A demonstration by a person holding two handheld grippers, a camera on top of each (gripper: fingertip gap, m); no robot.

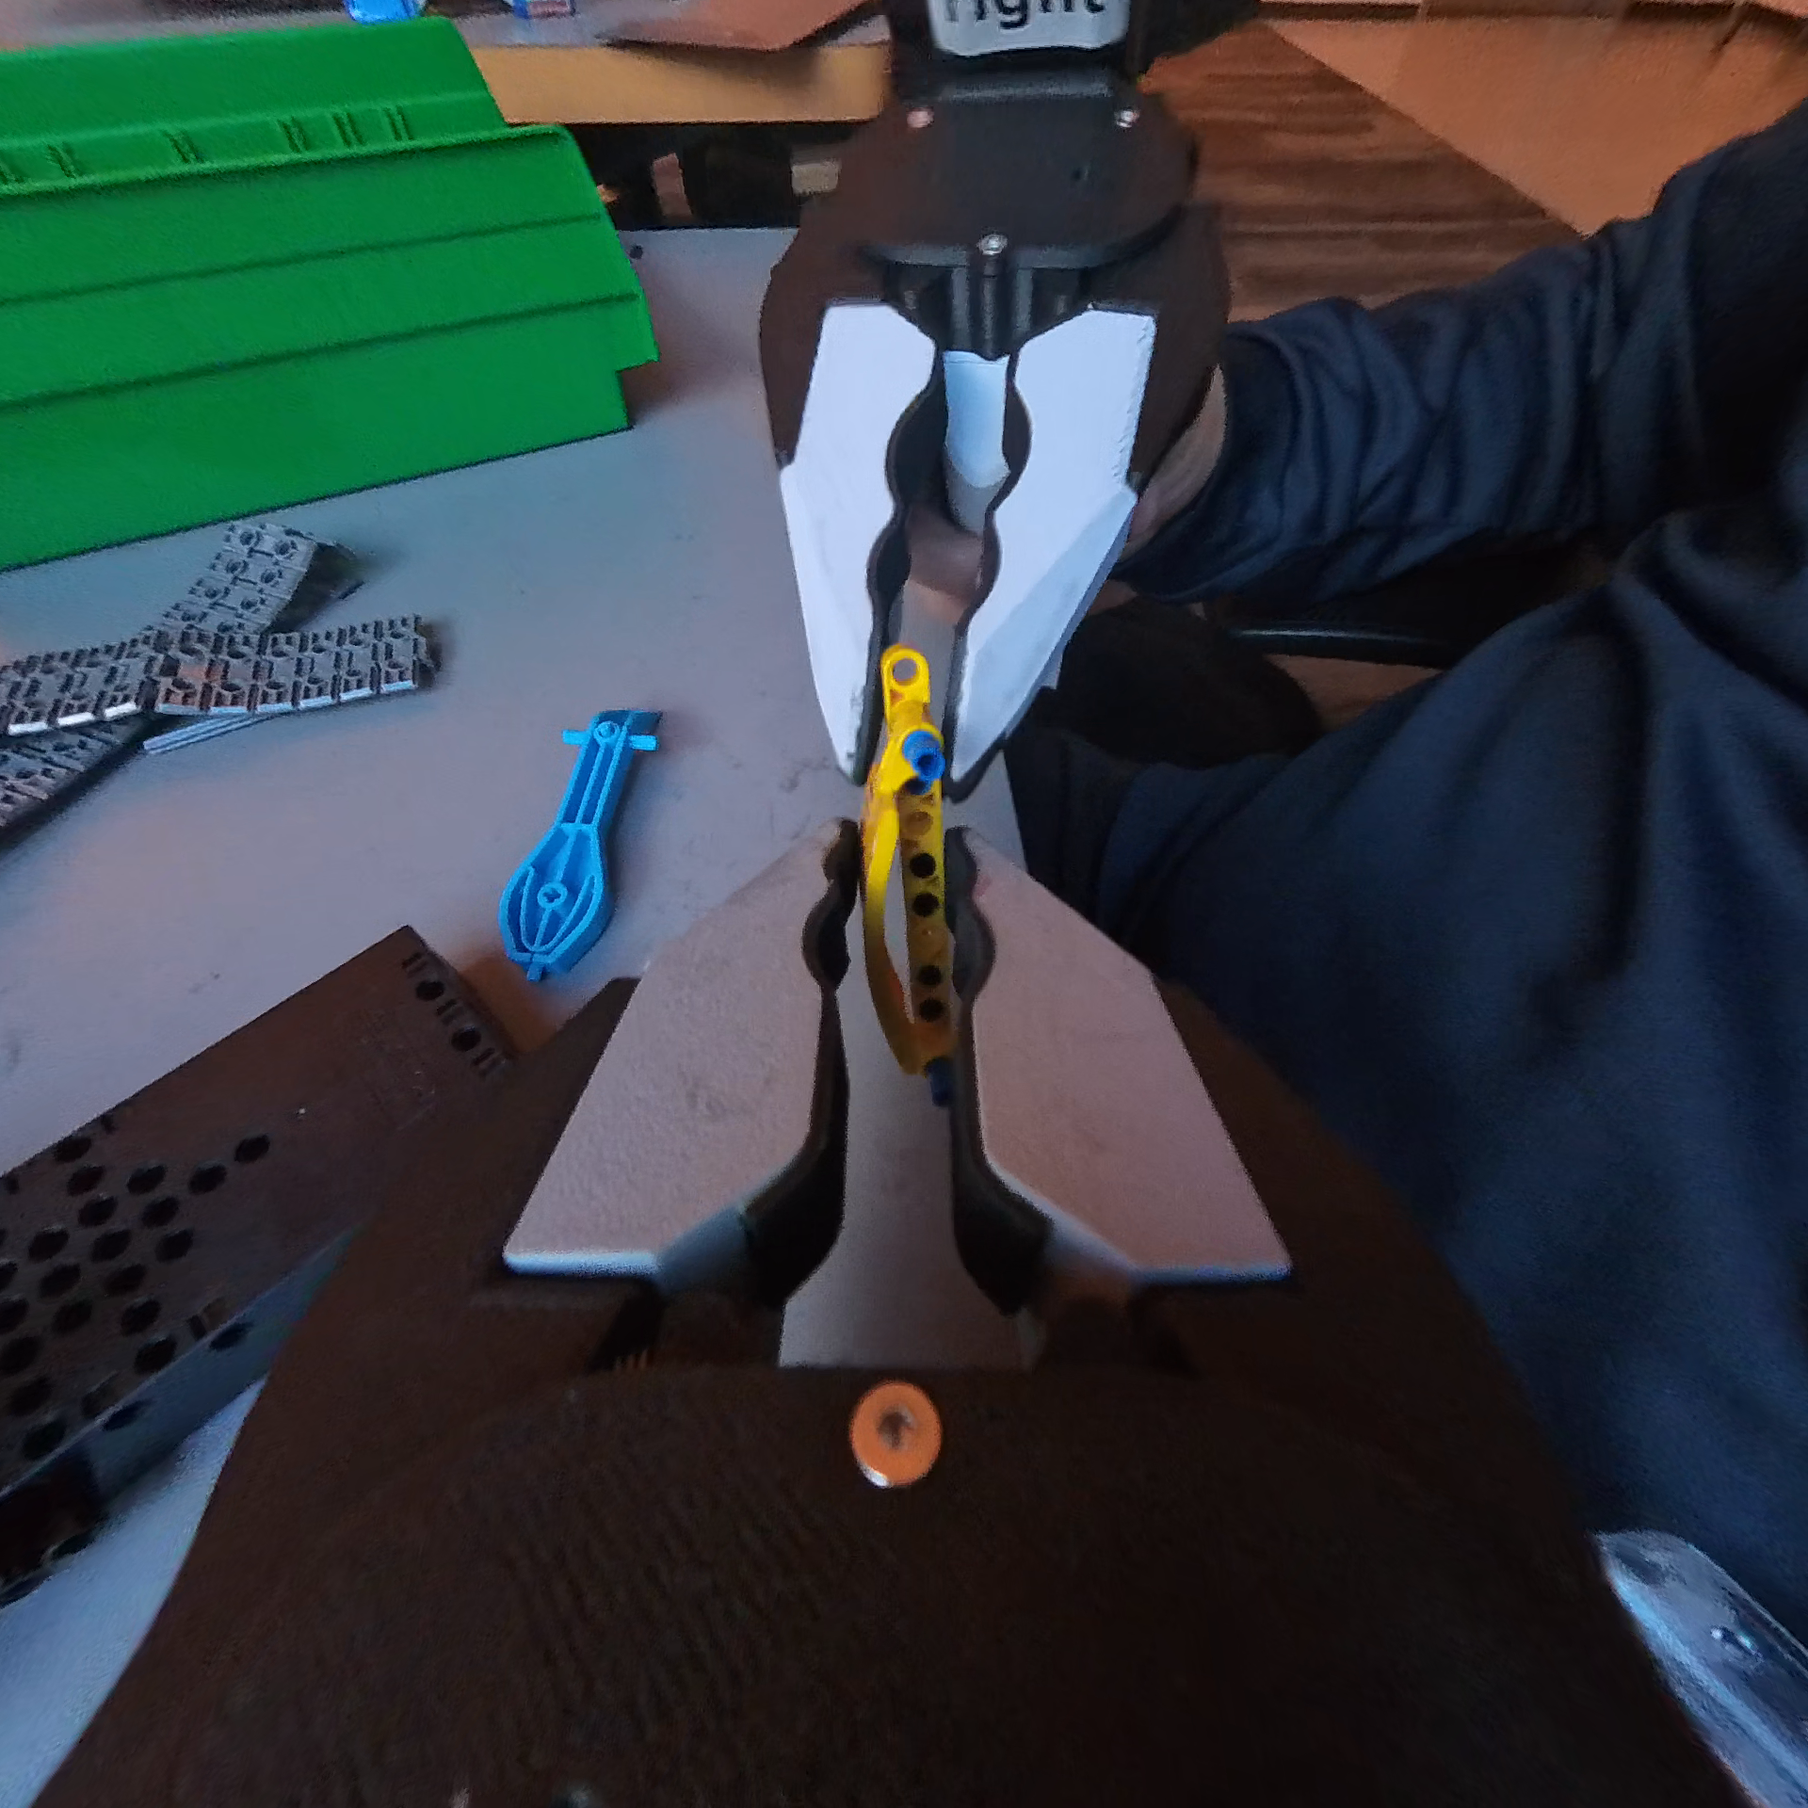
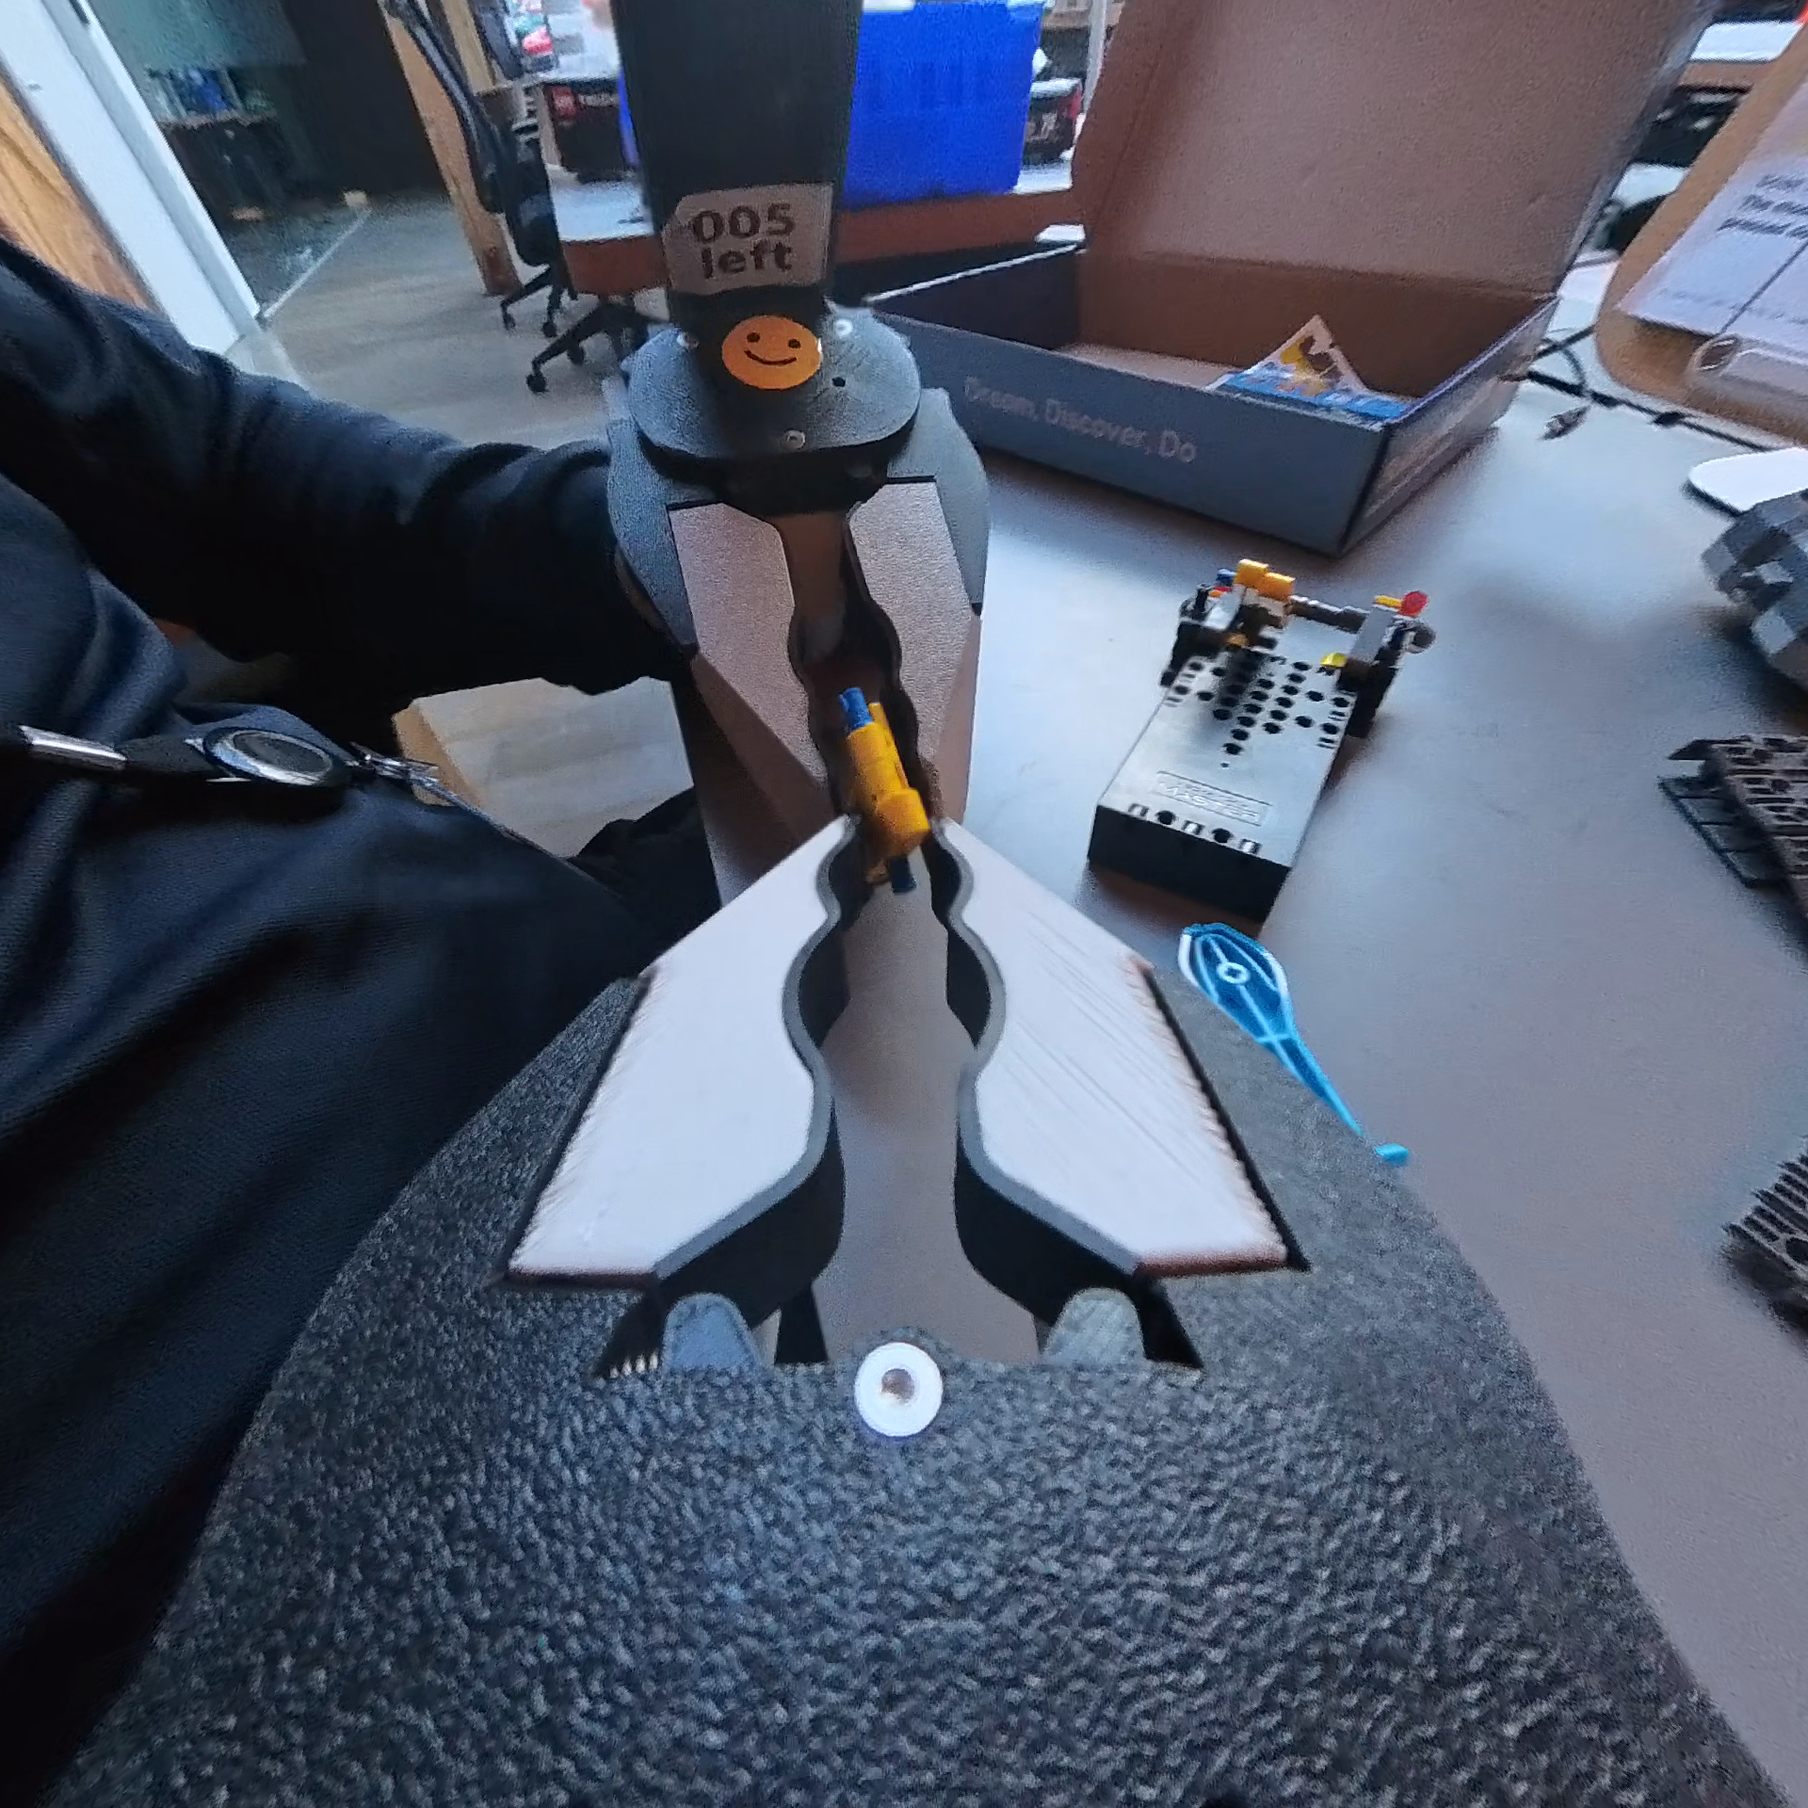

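Meanwhile both grippers met tip to tip above the grey table: the left gripper and right gripper each pinched an end of the yellow holed beam, its blue pins showing.

Grey surface, matte, evenly lit. Wood-plank floor beyond its edge. Farther back: wheeled office chairs at a wooden desk, a blue bin on it. Glass door at far left, daylight coming through.
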